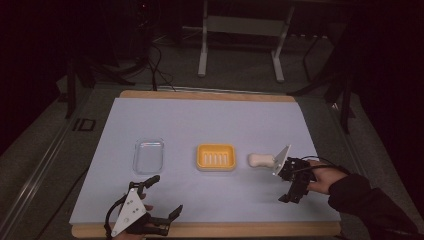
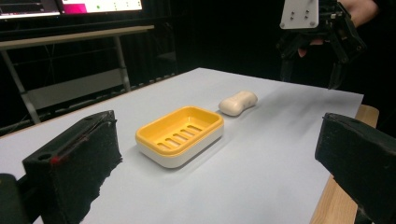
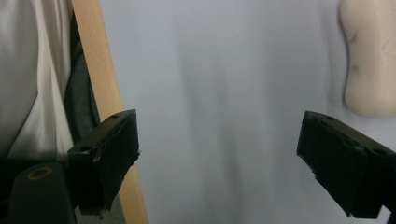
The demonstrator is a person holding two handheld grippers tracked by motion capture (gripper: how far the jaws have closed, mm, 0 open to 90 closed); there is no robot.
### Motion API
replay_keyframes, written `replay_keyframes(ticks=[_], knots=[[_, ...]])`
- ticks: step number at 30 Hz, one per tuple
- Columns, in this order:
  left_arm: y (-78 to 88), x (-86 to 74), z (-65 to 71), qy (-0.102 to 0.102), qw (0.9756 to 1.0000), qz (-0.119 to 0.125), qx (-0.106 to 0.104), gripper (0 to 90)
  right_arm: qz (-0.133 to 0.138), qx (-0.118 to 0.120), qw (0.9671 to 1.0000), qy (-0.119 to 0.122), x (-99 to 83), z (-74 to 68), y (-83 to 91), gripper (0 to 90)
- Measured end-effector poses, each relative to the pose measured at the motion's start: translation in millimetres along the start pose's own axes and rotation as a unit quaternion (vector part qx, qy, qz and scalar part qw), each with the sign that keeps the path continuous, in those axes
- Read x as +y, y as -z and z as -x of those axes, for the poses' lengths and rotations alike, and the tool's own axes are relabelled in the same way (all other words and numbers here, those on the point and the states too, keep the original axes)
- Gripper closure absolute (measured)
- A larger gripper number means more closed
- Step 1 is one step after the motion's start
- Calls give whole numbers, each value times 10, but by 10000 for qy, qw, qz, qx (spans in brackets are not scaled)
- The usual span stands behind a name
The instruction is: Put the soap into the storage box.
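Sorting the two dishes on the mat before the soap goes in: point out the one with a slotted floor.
The yellow soap dish, in the middle of the mat beside the soap bar. Its floor has a row of slots; the clear tray to its left is smooth and transparent.

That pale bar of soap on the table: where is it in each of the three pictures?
High view: the soap lies right of centre, between the yellow soap dish and the right gripper.
Left gripper view: the soap is upper middle, just beyond the dish.
Right gripper view: the soap is at the top right edge.
Shared landmark: the pale blue mat.
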State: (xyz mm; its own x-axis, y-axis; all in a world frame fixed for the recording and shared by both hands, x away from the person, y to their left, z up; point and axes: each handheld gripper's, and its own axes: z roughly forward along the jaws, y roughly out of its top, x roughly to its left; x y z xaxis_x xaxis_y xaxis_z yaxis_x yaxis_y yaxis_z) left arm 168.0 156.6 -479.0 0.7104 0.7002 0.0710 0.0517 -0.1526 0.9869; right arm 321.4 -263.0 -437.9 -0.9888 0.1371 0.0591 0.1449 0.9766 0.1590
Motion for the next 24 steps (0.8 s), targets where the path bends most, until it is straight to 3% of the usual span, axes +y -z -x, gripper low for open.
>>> replay_keyframes(ticks=[4, 8, 15, 24], knots=[[2, 1, -5, 14, 10000, 3, -8, 1, -168, 9, 9999, 8, 11, 17, 3, 126], [-2, 0, 2, 2, 10000, -32, -41, 1, -399, 194, 9990, -75, 20, 85, -12, 131], [-7, 0, 2, 4, 10000, -42, -59, 1, -696, 166, 9974, 5, 71, 126, -44, 129], [-9, -2, 8, 1, 9999, -67, -106, 1, -755, 119, 9971, 65, 151, 193, 6, 124]])
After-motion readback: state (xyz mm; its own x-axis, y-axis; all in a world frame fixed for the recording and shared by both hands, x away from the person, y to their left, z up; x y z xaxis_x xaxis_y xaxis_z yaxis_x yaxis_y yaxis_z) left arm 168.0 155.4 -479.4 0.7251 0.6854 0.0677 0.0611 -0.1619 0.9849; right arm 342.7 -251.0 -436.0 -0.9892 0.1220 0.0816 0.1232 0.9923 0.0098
